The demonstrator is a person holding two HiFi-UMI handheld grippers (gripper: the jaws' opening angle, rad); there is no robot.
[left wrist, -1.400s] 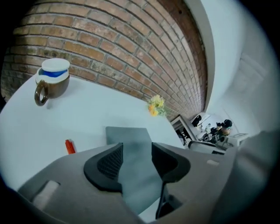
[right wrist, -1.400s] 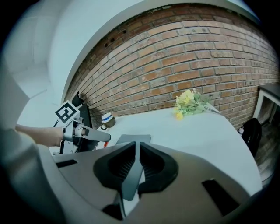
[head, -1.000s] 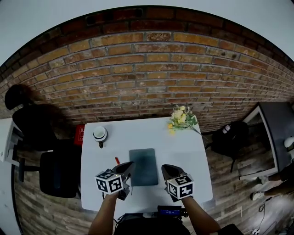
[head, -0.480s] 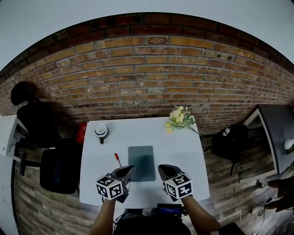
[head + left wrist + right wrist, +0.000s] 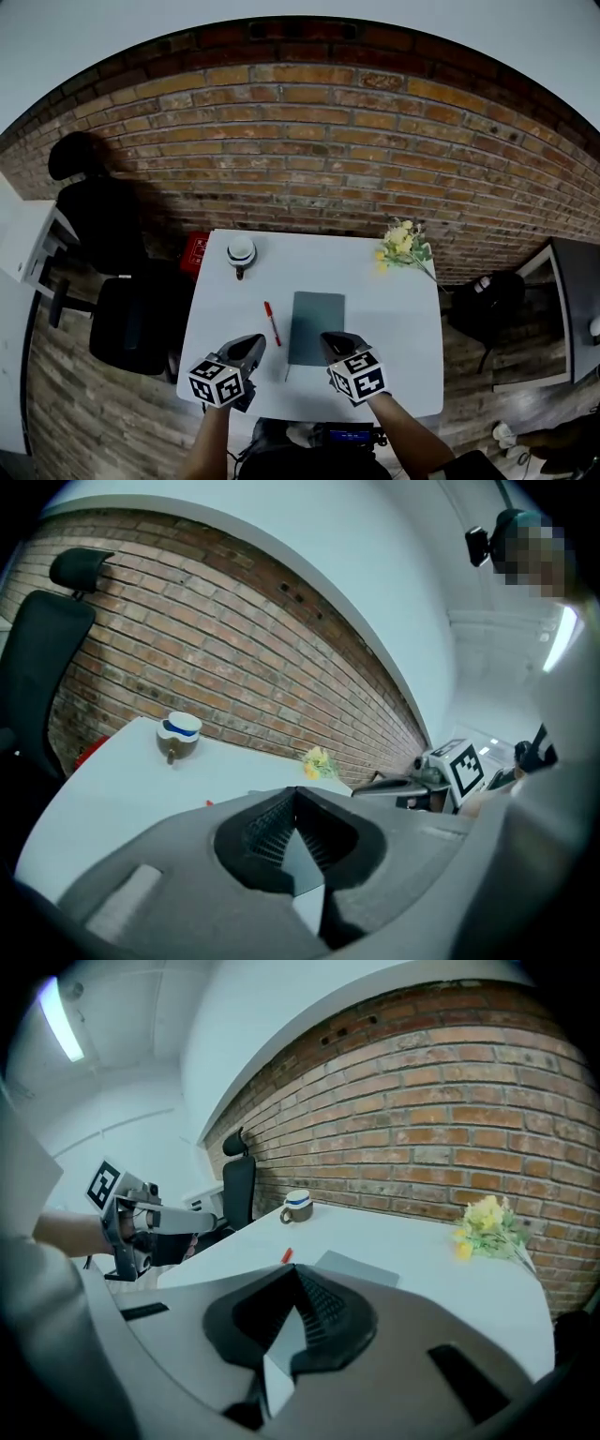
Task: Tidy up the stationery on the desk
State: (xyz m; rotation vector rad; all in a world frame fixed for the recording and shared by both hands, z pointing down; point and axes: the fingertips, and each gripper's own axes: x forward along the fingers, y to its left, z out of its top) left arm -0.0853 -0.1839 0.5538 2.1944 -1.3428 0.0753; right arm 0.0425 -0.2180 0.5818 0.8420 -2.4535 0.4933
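White worktop set against brick wall. L gripper & R gripper are each held in a hand over the near edge, pointing toward the wall, marker cubes up. L fingers clenched, pads meeting, nothing btw them; R fingers likewise clenched on nothing. Red pen lies on the worktop just ahead of the L gripper, apart from it, running roughly toward the wall. Grey notebook lies flat mid-worktop, right of the pen w/ a small gap; in head view the R gripper's tip overlaps its near right corner, contact can't be told. A thin small item lies near the front edge btw the two grippers, too small to ID. Cup w/ blue band stands at the far left corner, flowers at the far right corner, both well apart from pen & notebook. Black chair stands left of the worktop, red box low beside the far left corner, dark bag on the floor to the right
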